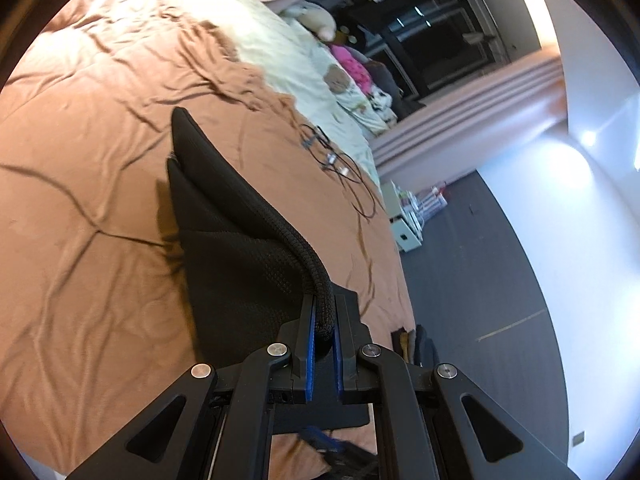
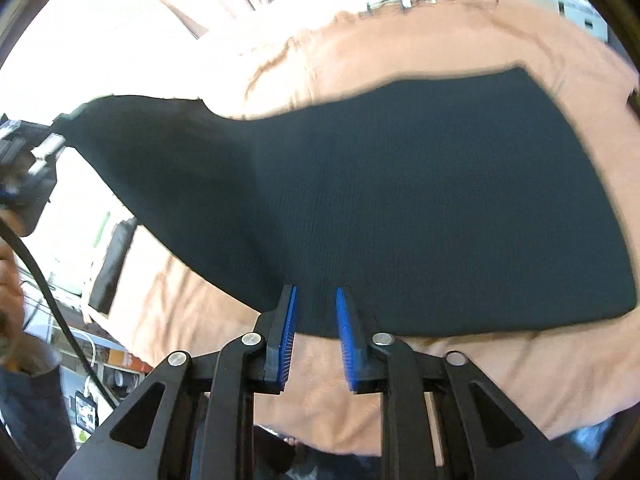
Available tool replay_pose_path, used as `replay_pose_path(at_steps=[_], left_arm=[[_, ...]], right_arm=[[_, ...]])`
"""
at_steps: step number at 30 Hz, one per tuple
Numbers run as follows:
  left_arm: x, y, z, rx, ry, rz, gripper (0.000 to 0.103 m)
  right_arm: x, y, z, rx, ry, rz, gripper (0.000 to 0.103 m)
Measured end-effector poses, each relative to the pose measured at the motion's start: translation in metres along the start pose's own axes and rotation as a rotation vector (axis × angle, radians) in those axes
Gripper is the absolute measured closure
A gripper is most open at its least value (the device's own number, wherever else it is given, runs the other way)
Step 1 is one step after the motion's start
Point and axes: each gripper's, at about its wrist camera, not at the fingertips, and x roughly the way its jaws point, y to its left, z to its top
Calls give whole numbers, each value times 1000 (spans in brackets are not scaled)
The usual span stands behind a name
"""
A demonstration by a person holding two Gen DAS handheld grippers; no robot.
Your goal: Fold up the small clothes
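Left tongs (image 1: 323,320): blue pads nearly together, clamped on a thick rolled edge of the black garment (image 1: 228,232). In the left wrist view the fabric runs from the pads up and away, lifted off the bed (image 1: 80,160) in a tent-like fold with a pointed far corner; its lower part lies on or close above the brown bedcover, which of the two is not clear. Right tongs (image 2: 316,312): pads stand apart with a clear gap. The near hem of the garment (image 2: 400,200) lies in that gap at the fingertips, but the pads do not press on it, so nothing is gripped on this side. In the right wrist view most of the garment lies spread flat on the brown bedcover (image 2: 440,380), wide at picture right and narrowing toward picture left, where one end is drawn up off the bed to the left tongs (image 2: 40,152) at the frame's left edge. A hand (image 2: 8,264) shows below them at that edge, blurred, with a black cable (image 2: 52,304) running down past it. Background, left wrist view: a pale yellow sheet (image 1: 288,52) farther up the bed, loose dark cables (image 1: 340,168) on the brown cover near it, pink curtains (image 1: 460,116), a dark floor (image 1: 472,264). The right wrist view is motion-blurred at the edges.
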Motion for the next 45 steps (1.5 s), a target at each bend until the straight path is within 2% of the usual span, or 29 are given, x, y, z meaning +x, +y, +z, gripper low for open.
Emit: replay_pose_path(at_steps=[2,4,5,6,10,18,21,29,31,33,35,38,39,40,45], left_arm=[[10,-12,-1,19,14,-7,96],[21,-25,-3,36,31,-14,96],[25,-29,-4,42,37,-16,96],[32,-36,-6,52,47,-17,96],[52,-57,-13,87,80,-20,96],[106,-89,-39,153,171,-25,96],[134,-100,-58,188,226,-15,96],[215,-117,-112,255,383,26,96],[234,-122,-126,285,436,49,96],[251,-125,-142,361,485,143,96],[253,-122,-150,394,515,177,93],[237,-115,-147,401,518,170,68],[228,-113,-144,407,495,190,56],[217,-110,-140,414,468,212,48],[177,-88,-121,412,401,271,48]], right_arm=[[-24,1,4,-36,-51,-9,81],[-42,1,-1,-55,-87,-34,52],[-51,0,-3,-66,-117,-57,26],[-58,0,-7,-78,-144,-76,20],[-69,-9,-24,-83,-159,-92,20],[-90,-44,-45,10,-151,-73,20],[-108,-59,-55,54,-177,-61,20],[-102,-100,-76,125,-185,-40,20],[-99,-111,-78,141,-179,-36,20],[-92,-115,-79,137,-155,-42,20],[-89,-121,-77,131,-140,-41,20],[-86,-124,-69,132,-129,-38,20],[-87,-123,-66,127,-126,-43,20],[-85,-123,-63,124,-124,-46,20],[-84,-111,-54,95,-91,-79,20]])
